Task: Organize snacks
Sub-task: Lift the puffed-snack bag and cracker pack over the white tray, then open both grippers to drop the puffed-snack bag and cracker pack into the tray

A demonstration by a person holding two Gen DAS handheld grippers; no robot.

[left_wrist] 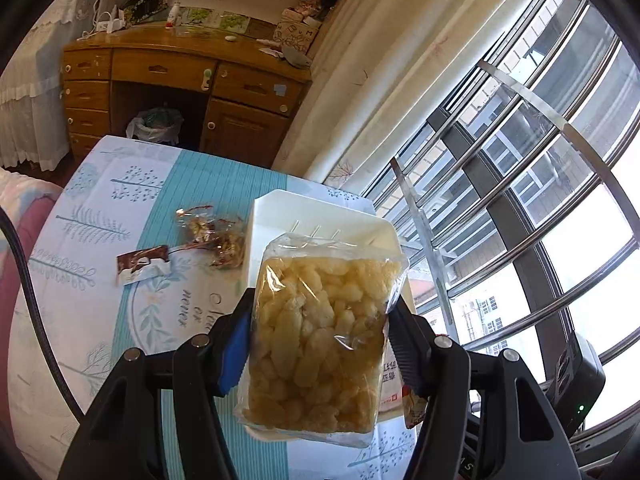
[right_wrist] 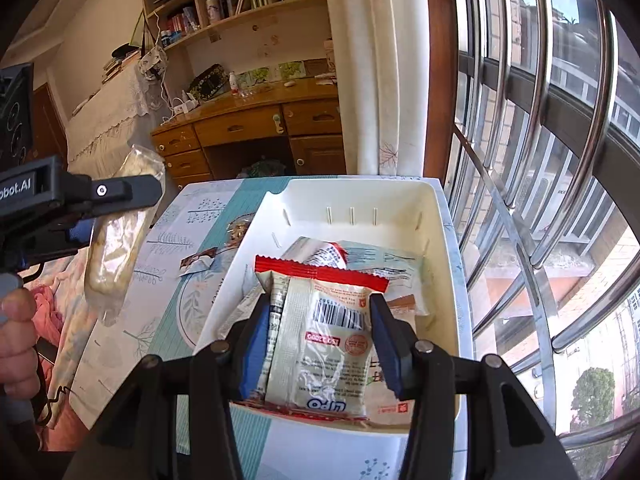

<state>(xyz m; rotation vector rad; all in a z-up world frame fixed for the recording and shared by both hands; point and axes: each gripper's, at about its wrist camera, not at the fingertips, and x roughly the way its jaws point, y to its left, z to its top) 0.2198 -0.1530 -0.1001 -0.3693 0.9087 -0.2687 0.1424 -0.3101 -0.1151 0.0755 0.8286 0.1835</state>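
A table under a pale cloth printed with teal bands and leaf sprigs (left_wrist: pixel 192 184) fills the lower middle of both views, with a wooden desk with drawers (left_wrist: pixel 176 76) behind it at upper left and a barred window (left_wrist: pixel 540 160) on the right. The left gripper (left_wrist: pixel 320 320) is clamped on a clear bag of pale yellow puffed snacks (left_wrist: pixel 320 340), held over the white plastic bin (left_wrist: pixel 304 212). The right gripper (right_wrist: pixel 316 340) pinches a white, red-edged packet with a barcode (right_wrist: pixel 324 344) above the same bin (right_wrist: pixel 440 216), where more packets lie, partly hidden. Two small wrapped sweets (left_wrist: pixel 212 236) and a brown-and-white wrapper (left_wrist: pixel 144 266) rest on the cloth left of the bin. A hand (right_wrist: pixel 16 344) is cut off at the left edge.
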